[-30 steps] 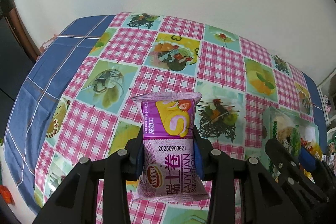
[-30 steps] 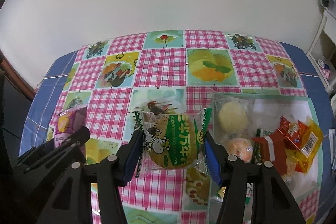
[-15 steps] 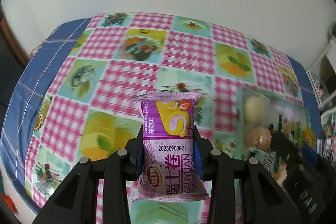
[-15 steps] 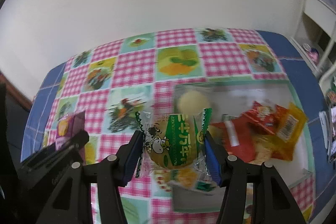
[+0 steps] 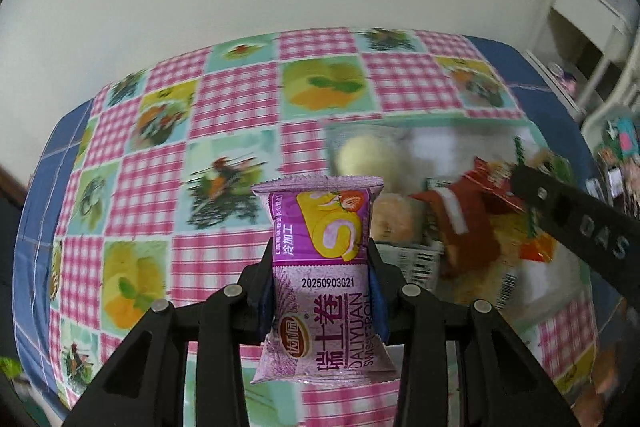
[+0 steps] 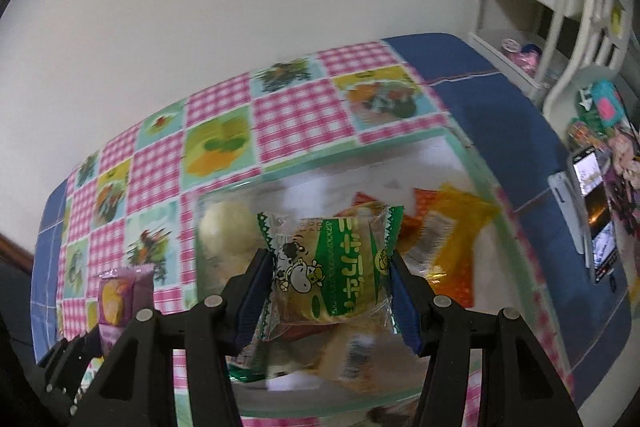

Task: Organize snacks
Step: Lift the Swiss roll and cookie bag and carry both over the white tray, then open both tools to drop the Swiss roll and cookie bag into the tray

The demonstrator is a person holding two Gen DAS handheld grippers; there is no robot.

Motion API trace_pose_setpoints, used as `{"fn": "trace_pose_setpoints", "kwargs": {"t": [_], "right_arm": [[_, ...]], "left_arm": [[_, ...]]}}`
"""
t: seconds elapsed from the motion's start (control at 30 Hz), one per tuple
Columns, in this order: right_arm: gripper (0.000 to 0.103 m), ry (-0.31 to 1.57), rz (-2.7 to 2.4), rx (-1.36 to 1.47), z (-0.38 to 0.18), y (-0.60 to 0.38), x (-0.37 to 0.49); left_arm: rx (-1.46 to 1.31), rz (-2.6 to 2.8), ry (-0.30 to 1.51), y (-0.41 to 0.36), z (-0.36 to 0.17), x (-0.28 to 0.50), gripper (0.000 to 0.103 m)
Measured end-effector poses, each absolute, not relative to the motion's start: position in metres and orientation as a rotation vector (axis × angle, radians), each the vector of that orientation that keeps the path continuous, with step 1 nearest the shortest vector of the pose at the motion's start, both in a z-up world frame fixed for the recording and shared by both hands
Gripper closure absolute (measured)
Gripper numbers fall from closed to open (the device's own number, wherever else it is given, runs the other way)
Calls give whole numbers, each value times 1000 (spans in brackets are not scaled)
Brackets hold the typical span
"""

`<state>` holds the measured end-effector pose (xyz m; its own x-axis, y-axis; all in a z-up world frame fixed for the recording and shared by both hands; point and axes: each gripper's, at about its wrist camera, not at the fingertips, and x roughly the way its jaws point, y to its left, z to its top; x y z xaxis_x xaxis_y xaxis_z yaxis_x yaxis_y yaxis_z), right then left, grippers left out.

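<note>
**Both grippers loaded and now over the snack tray**

The left gripper is clamped narrow on a purple Swiss-roll packet, which stands upright between the blue pads at lower centre of the left wrist view, its crimped top edge uppermost. The right gripper holds a green-and-clear bun packet printed with a cartoon cow, jaws set wider, pads pressing both sides of the wrapper, at lower centre of the right wrist view.

Change noted: a second ago the left view showed mostly bare chequered tablecloth, with the clear tray only at the right edge. The tray now fills the centre-right of that view, directly behind the purple packet. In the right view the tray has shifted from the right half to directly beneath the bun packet. Both grips appear unchanged across the interval. Background blur agrees with a sideways carry.

Tray contents: a pale round bun at its left end, and red and orange sachets to the right; these are blurred and cannot be counted.

Judgement: the carry is nearly finished. The bun packet looks placed for release into the tray; the purple packet appears to sit at the tray's left edge and may need a little more travel first.
</note>
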<state>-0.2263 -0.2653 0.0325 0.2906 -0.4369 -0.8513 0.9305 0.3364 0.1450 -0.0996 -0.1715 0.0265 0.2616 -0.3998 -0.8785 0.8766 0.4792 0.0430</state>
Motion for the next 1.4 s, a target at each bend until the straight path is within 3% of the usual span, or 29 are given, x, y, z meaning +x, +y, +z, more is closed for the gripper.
{"fn": "trace_pose_setpoints", "kwargs": {"t": [0.33,1.4], "right_arm": [[43,778,-1066,756,24,-287,-255],[41,821,-1058,764,10,-299,-245]], "left_arm": [[656,-1057,870,-204,21,-134,63],[683,-1118,896,-228,-5,-144,63]]}}
